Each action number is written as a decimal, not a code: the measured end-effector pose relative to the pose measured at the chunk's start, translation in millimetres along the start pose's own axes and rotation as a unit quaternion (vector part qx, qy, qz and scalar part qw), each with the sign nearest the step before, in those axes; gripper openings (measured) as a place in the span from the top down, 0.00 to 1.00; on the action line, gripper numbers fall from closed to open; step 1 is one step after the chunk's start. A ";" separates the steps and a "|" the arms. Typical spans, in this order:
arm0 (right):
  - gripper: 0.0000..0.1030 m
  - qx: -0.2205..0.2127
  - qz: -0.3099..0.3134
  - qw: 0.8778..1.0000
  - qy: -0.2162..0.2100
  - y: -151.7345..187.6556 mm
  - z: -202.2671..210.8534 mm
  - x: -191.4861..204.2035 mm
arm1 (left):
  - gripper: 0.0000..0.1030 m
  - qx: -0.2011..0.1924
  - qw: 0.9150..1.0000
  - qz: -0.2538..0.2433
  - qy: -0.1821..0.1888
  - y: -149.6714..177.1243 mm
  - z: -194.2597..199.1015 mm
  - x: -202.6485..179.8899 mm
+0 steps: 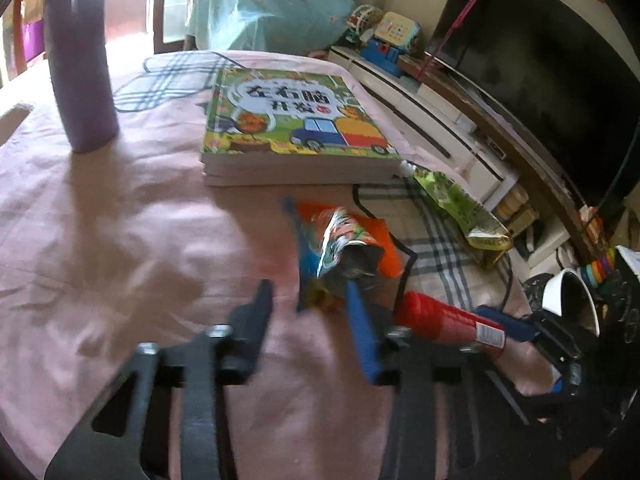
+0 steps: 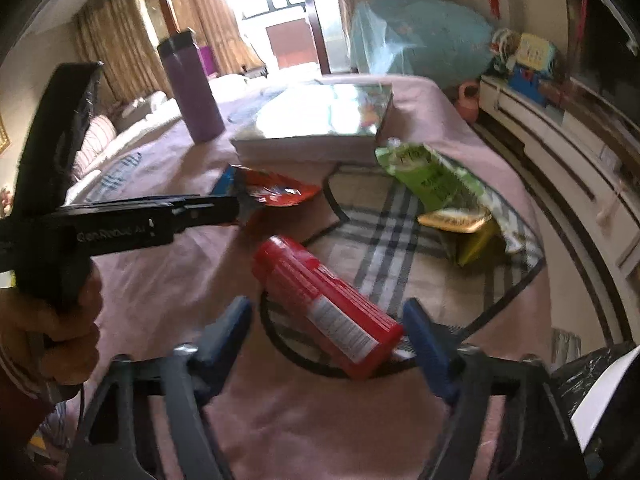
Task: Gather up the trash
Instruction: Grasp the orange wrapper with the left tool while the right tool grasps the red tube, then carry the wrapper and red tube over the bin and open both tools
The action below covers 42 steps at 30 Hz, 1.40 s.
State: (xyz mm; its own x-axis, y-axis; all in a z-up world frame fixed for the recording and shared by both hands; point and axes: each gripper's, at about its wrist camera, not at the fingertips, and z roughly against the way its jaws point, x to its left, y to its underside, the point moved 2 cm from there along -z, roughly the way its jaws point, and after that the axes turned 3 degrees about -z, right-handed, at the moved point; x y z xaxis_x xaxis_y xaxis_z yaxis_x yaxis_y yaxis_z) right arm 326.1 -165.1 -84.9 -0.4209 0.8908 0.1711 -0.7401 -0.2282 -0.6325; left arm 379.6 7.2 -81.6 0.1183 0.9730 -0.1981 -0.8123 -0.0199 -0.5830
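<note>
A crumpled orange and blue snack wrapper (image 1: 344, 240) lies on the pink cloth in front of the books. My left gripper (image 1: 306, 296) is open, with the wrapper's near corner between its fingers; its left finger stands clear of the wrapper. In the right wrist view the left gripper (image 2: 236, 210) reaches in from the left to the wrapper (image 2: 280, 192). A red cylindrical canister (image 2: 328, 300) lies on its side between the fingers of my right gripper (image 2: 328, 312), which is open around it. A green snack bag (image 2: 436, 184) and a gold wrapper (image 2: 456, 220) lie farther right.
A stack of picture books (image 1: 296, 120) and a tall purple bottle (image 1: 80, 60) stand on the cloth-covered table (image 1: 120, 240). A white-rimmed bin with a black liner (image 1: 572, 300) sits below the table's right edge. A TV cabinet (image 1: 440, 120) runs along the right wall.
</note>
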 end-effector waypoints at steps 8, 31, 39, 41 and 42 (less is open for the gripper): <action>0.59 -0.002 -0.047 0.999 -0.019 16.9 15.0 -9.1 | 0.94 -0.014 0.999 -0.051 -0.001 16.1 19.2 -21.2; 0.66 -0.034 -0.101 0.993 -0.041 83.1 80.9 2.0 | 0.95 -0.027 0.997 -0.039 0.061 98.7 104.0 -39.8; 0.59 -0.012 -0.072 0.997 -0.018 76.0 60.8 18.4 | 0.95 -0.029 0.997 -0.035 0.058 111.1 115.6 -38.9; 0.62 -0.002 -0.068 0.998 -0.014 75.0 53.5 19.2 | 0.95 -0.030 0.997 -0.036 0.059 112.5 118.1 -40.0; 0.64 -0.001 -0.065 0.998 -0.011 75.2 52.4 20.4 | 0.95 -0.030 0.997 -0.037 0.060 113.2 119.4 -41.4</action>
State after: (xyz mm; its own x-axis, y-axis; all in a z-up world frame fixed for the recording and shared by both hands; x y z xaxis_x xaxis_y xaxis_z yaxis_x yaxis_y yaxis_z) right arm 234.4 -184.6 -89.4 -0.3328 0.9040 0.2684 -0.7878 -0.1102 -0.6059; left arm 214.6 -7.9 -45.4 0.2461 0.9381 -0.2436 -0.7632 0.0327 -0.6453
